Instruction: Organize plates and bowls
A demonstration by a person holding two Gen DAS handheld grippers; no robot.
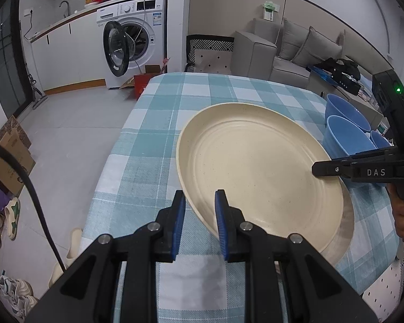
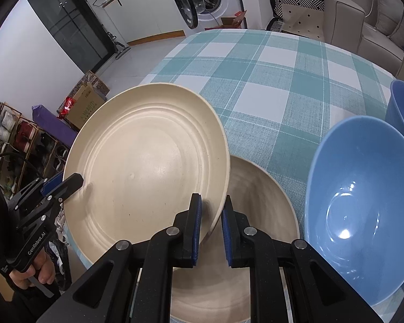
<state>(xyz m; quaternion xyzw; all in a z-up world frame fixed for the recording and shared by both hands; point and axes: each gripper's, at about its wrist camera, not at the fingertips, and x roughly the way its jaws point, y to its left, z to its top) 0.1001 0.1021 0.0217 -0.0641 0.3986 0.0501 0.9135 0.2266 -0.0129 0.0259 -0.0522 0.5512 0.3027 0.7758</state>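
A large cream plate (image 1: 256, 167) (image 2: 148, 172) hangs tilted above the checked tablecloth (image 2: 282, 67), gripped at opposite rims. My left gripper (image 1: 200, 197) (image 2: 76, 183) is shut on its near-left rim. My right gripper (image 2: 212, 200) (image 1: 317, 169) is shut on the opposite rim. Under the held plate a second cream plate (image 2: 261, 202) (image 1: 348, 220) lies flat on the table, partly covered. To the right stands a blue bowl (image 2: 363, 202) (image 1: 347, 140), with another blue bowl (image 2: 401, 102) (image 1: 344, 110) behind it.
The table's left edge (image 1: 115, 161) drops to a grey floor with cardboard boxes (image 1: 13, 156), shoes and a shoe rack (image 2: 18, 140). A washing machine (image 1: 137, 40) with its door open and a grey sofa (image 1: 291, 51) stand beyond the far edge.
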